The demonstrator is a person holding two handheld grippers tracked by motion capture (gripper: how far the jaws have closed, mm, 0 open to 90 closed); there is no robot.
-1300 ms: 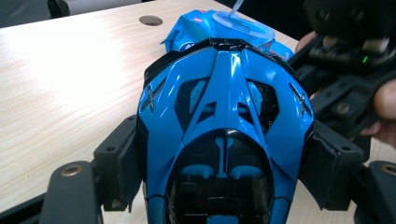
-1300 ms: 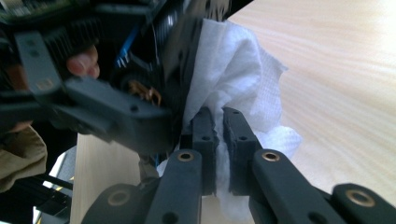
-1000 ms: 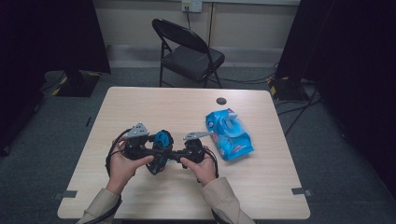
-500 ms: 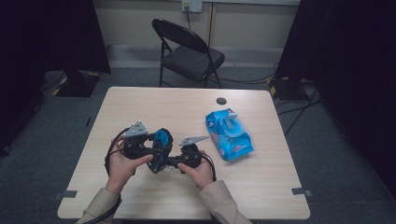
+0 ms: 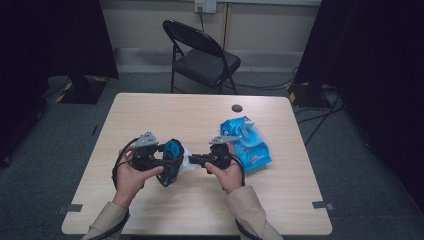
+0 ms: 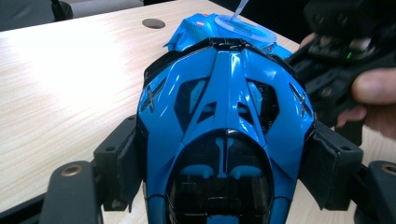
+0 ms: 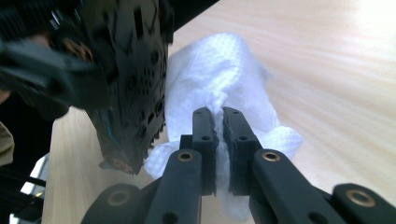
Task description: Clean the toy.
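A shiny blue and black toy car (image 6: 224,116) sits nose-forward between the pads of my left gripper (image 6: 226,165), which is shut on its sides. In the high view the left gripper (image 5: 170,164) holds the car (image 5: 173,149) just above the table's middle. My right gripper (image 7: 218,116) is shut on a bunched white wipe (image 7: 219,70), which lies against the car's dark underside (image 7: 135,70). From above, the wipe (image 5: 187,161) hangs between the car and the right gripper (image 5: 196,161).
A blue pack of wipes (image 5: 250,142) with its lid flipped up lies on the table right of the hands. A black round grommet (image 5: 237,107) sits near the far edge. A folding chair (image 5: 202,57) stands beyond the table.
The right hand with the wipe went in toward the car, then drew back to the right. The left hand and the car stayed put.
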